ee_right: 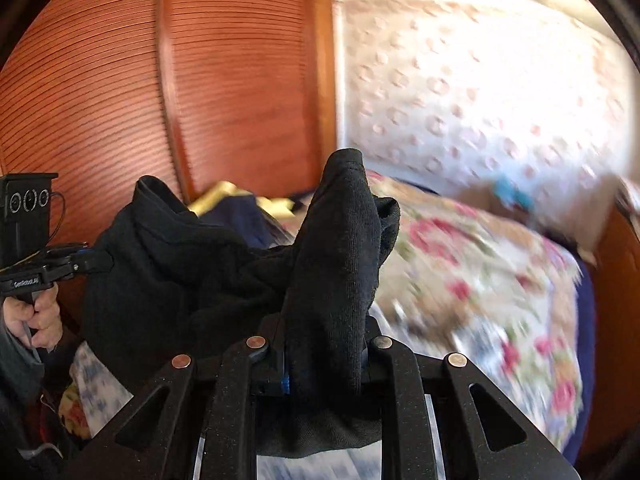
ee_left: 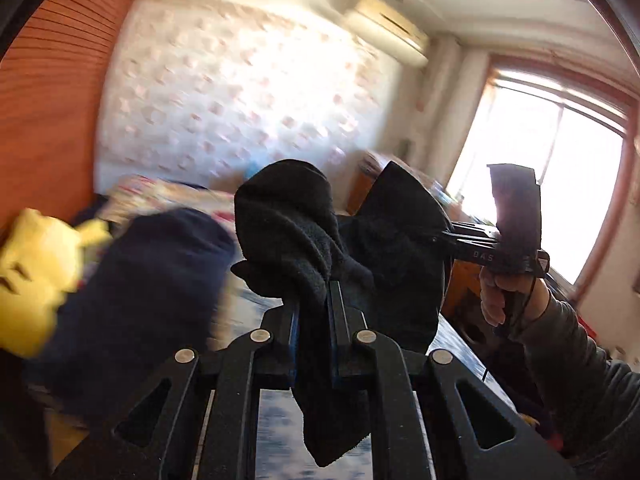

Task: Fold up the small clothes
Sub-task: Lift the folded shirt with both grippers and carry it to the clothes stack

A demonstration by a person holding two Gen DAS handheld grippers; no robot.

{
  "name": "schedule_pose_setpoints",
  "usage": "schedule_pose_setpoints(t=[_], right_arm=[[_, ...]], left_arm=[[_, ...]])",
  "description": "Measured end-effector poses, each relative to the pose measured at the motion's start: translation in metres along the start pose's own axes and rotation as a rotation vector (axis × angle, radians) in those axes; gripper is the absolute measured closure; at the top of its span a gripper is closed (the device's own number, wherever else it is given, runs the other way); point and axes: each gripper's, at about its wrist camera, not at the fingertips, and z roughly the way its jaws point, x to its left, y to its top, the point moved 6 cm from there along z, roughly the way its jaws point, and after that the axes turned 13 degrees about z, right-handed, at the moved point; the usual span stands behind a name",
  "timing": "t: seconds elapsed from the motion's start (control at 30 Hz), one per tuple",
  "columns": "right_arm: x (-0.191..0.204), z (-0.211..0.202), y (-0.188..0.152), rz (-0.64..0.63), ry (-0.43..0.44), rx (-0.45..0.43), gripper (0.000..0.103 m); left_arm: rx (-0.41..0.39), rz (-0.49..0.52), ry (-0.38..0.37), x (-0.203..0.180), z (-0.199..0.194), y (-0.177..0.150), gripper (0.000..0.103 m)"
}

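A small black garment (ee_left: 288,216) hangs stretched in the air between both grippers. My left gripper (ee_left: 314,298) is shut on one end, and a fold bulges above its fingers while a tail hangs below. In the left wrist view the right gripper (ee_left: 450,236) pinches the other end, held by a hand (ee_left: 496,296). In the right wrist view my right gripper (ee_right: 324,322) is shut on the black garment (ee_right: 332,248), which hides its fingertips. There the cloth sags left to the left gripper (ee_right: 102,260).
Below lies a bed with a floral quilt (ee_right: 480,264), with a padded headboard wall (ee_right: 460,92) behind it. A yellow plush toy (ee_left: 32,276) and a dark navy garment (ee_left: 140,280) sit on the left. A wooden louvred wardrobe (ee_right: 120,80) and a bright window (ee_left: 552,184) flank the bed.
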Motion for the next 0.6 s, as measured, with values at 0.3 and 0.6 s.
schedule_pose_setpoints(t=[0.3,0.6], right_arm=[[0.086,0.142,0.080,-0.188,0.129,0.051,0.084],[0.084,0.223,0.073,-0.194,0.152,0.119,0.084]], left_arm=[[0.038,-0.159,0.219,0.104,-0.026,-0.048,0.091],[0.072,-0.211,0.219,0.113,-0.021,-0.077,0.091]])
